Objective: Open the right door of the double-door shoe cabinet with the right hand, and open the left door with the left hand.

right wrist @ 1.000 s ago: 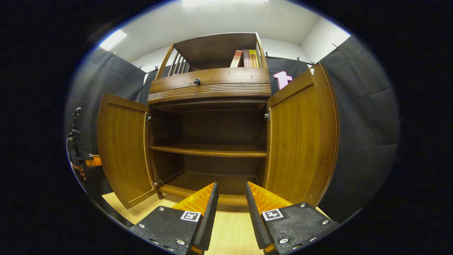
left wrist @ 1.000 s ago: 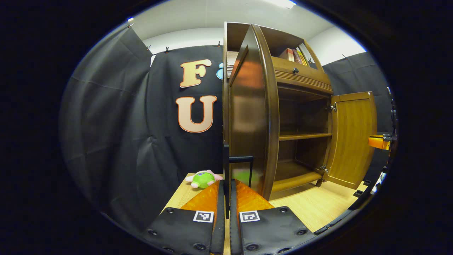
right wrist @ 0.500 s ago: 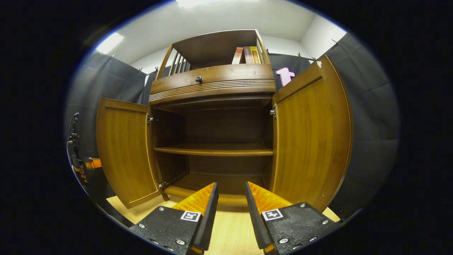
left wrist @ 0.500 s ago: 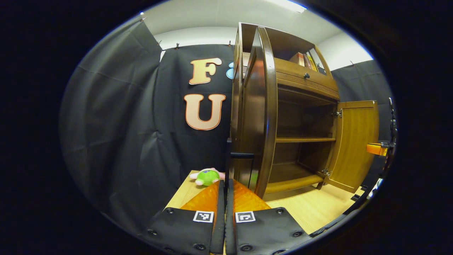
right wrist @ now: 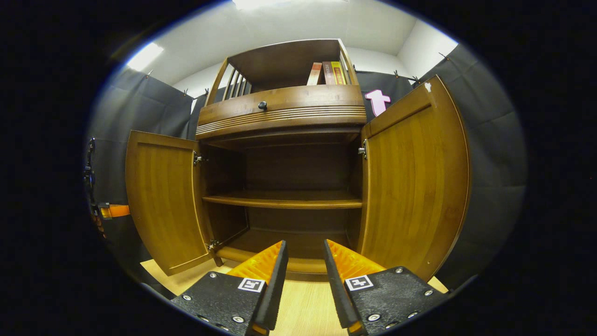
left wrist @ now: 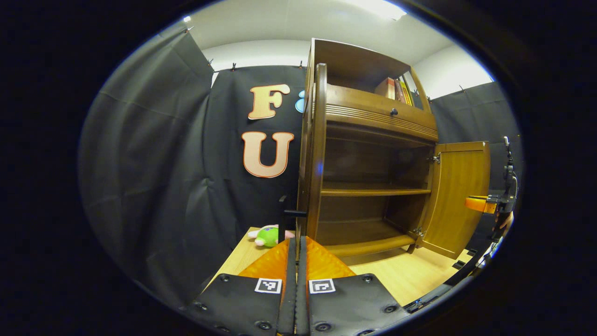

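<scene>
Left gripper (left wrist: 297, 247): fingers pressed together, nothing visibly between them, tips pointing at the edge of the left door (left wrist: 320, 149), which is swung out and seen edge-on in the left gripper view; its black handle (left wrist: 293, 213) sits just above the fingertips, contact can't be confirmed. Right gripper (right wrist: 304, 254): fingers apart, nothing held, low over the tabletop (right wrist: 303, 308) in front of the shoe cabinet (right wrist: 280, 121) opening. Both doors open: in the right gripper view the left door stands out at the left of the opening, the right door (right wrist: 413, 182) at the right, inner faces showing. Inside, one shelf (right wrist: 282, 201) runs across mid-height, bottom board below it. Above the opening, a drawer front with a dark knob (right wrist: 262, 106); top compartment holds books (right wrist: 326, 73) upright at its right end. A green and pink soft toy (left wrist: 268, 235) lies on the tabletop left of the cabinet, near the black cloth wall.
</scene>
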### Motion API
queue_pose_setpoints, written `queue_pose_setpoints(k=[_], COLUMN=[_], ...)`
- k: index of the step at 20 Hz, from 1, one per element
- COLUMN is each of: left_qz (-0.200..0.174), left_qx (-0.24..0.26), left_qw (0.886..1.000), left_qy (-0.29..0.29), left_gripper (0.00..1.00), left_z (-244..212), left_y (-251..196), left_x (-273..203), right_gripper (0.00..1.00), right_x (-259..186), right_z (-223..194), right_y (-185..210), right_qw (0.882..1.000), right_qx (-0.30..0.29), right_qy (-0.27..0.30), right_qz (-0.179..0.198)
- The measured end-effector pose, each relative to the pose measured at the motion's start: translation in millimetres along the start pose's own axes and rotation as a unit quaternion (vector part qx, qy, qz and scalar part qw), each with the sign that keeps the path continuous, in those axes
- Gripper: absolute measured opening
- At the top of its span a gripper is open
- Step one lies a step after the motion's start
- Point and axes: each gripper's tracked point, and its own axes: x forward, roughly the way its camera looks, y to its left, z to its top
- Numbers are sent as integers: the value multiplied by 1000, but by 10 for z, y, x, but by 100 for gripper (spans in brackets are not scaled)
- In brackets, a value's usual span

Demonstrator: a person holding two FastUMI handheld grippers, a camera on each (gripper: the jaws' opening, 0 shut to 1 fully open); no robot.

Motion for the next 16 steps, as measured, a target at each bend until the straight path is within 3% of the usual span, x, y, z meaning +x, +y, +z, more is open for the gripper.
queue_pose_setpoints(k=[2,3,4,5,6,8,10,11,12,13,14,16], left_qz=[-21,-29,-34,-35,-30,-18,-9,-10,-6,-3,3,9], left_qx=[-7,-11,-13,-13,-11,-1,5,7,9,12,14,16], left_qw=[1000,999,999,999,999,999,999,999,999,999,999,999], left_qy=[-4,-7,-12,-17,-22,-30,-32,-33,-32,-33,-34,-37], left_gripper=[7,2,7,9,11,22,27,34,39,45,50,61], left_z=[135,208,288,342,410,557,646,681,707,728,750,794], left_y=[-211,-289,-351,-378,-415,-453,-527,-567,-595,-606,-615,-641], left_x=[3,8,14,31,62,135,240,277,316,325,346,393], right_gripper=[48,48,48,39,39,67,74,89,69,92,82,98], right_x=[-8,-13,-28,-41,-52,-74,-100,-111,-120,-133,-152,-167], right_z=[95,143,199,257,322,436,526,568,613,655,684,749], right_y=[-34,-49,-70,-99,-122,-148,-188,-213,-248,-300,-353,-441], right_qw=[1000,1000,1000,1000,1000,999,999,999,999,999,999,998], right_qx=[-2,-4,-7,-12,-14,-11,-3,-1,0,0,-2,-6], right_qy=[-4,-6,-11,-15,-20,-27,-32,-34,-37,-41,-44,-50], right_qz=[-4,-5,-8,-12,-14,-16,-15,-15,-18,-23,-29,-39])
